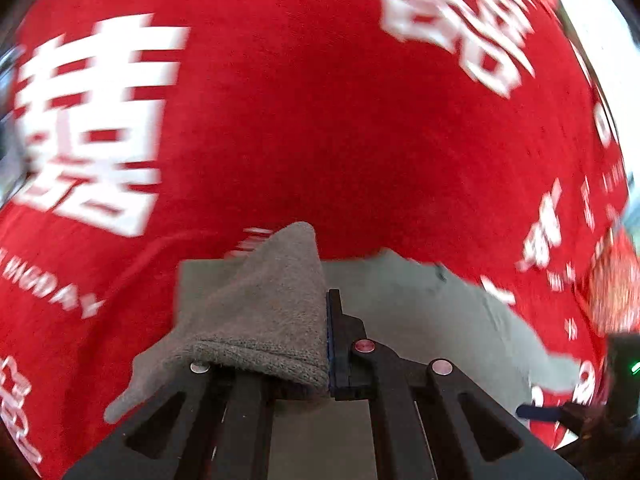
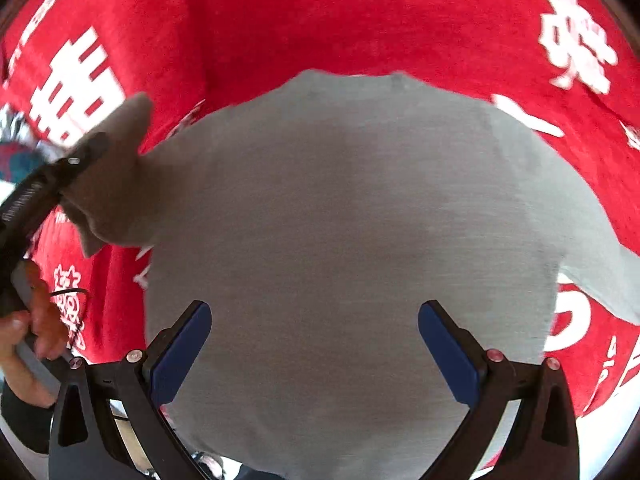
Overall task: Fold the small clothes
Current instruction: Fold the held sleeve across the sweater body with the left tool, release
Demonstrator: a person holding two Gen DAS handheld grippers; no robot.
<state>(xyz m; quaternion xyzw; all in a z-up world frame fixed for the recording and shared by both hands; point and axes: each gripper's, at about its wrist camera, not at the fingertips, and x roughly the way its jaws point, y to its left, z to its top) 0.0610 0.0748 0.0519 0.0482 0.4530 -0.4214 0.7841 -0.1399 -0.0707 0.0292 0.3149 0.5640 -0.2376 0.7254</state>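
Observation:
A small grey garment point(image 2: 340, 220) lies flat on a red cloth with white characters point(image 2: 360, 20). My left gripper point(image 1: 326, 340) is shut on a bunched sleeve or corner of the grey garment point(image 1: 264, 312), which drapes over its left finger. In the right wrist view the left gripper point(image 2: 86, 152) holds that raised part at the garment's left edge. My right gripper point(image 2: 314, 344) is open and empty, its blue pads point(image 2: 180, 356) hovering over the near part of the garment.
The red cloth point(image 1: 320, 120) covers the surface all around the garment. The person's hand point(image 2: 28, 336) on the left gripper's handle shows at the left edge. The cloth's edge shows at the far right point(image 1: 624, 80).

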